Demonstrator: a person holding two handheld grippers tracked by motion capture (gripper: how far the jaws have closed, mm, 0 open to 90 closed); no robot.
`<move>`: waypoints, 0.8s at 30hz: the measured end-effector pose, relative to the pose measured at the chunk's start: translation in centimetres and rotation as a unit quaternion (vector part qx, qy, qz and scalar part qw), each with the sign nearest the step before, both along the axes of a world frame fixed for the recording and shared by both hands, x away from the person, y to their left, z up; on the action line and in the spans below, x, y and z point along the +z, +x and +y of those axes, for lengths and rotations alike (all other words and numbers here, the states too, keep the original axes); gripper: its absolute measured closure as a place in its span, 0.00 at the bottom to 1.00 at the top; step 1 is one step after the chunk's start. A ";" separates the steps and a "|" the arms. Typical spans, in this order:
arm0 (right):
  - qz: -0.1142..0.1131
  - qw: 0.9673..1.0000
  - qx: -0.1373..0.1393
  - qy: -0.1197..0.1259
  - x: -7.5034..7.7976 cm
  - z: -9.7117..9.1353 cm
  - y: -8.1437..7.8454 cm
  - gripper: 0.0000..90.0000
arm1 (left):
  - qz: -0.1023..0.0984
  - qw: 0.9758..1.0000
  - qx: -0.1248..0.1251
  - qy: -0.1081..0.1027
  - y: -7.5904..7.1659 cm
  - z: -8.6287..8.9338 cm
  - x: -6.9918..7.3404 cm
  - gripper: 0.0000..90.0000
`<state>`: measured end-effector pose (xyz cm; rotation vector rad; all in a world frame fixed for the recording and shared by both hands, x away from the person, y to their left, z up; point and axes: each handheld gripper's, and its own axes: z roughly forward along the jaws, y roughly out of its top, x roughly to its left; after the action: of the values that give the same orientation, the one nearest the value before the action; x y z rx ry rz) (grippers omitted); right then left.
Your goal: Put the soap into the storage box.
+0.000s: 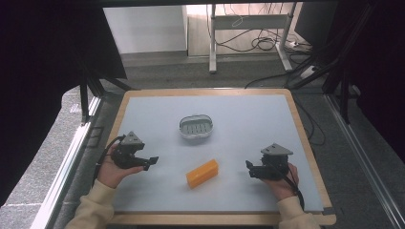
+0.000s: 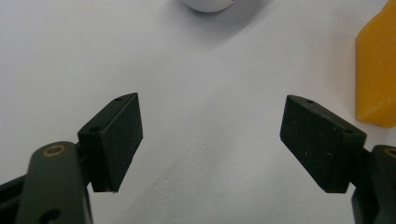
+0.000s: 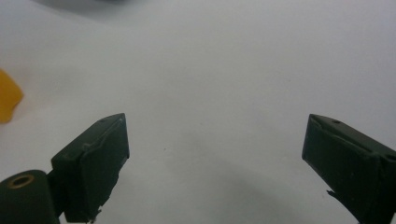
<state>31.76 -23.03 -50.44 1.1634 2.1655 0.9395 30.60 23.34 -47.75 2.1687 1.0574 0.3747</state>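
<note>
An orange block (image 1: 202, 173) lies on the pale grey mat near the front middle; its edge shows at the right of the left gripper view as the orange block (image 2: 376, 70) and at the left of the right gripper view as the orange block (image 3: 8, 96). Behind it sits a small oval grey dish (image 1: 196, 127) with a slotted bottom; the dish's rim (image 2: 208, 4) peeks in at the top of the left gripper view. My left gripper (image 1: 152, 162) rests left of the block, open and empty, as the left gripper (image 2: 210, 140) confirms. My right gripper (image 1: 249, 168) rests right of the block, the right gripper (image 3: 215, 163) open and empty.
The grey mat (image 1: 157, 109) covers a wooden-edged table (image 1: 305, 138). Beyond the far edge stand a white desk frame (image 1: 248, 21) and loose cables (image 1: 260, 44) on the floor. Dark curtains hang at both sides.
</note>
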 end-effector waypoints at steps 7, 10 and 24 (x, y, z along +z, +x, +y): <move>0.002 1.000 -0.004 0.019 0.2 -0.8 -0.3 0.10 | 0.003 1.000 0.001 -0.002 -0.5 0.0 0.3 0.26; 0.002 1.000 -0.007 0.024 0.2 -1.3 -0.3 0.10 | 0.005 1.000 -0.001 -0.008 -0.5 0.0 0.4 0.27; 0.001 1.000 -0.001 0.016 0.1 -1.2 -0.4 0.11 | 0.011 1.000 -0.005 -0.010 -0.6 -0.1 0.4 0.28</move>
<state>31.36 -24.27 -50.39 1.1809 2.1581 0.9768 30.03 23.25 -47.35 2.1638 1.0576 0.3348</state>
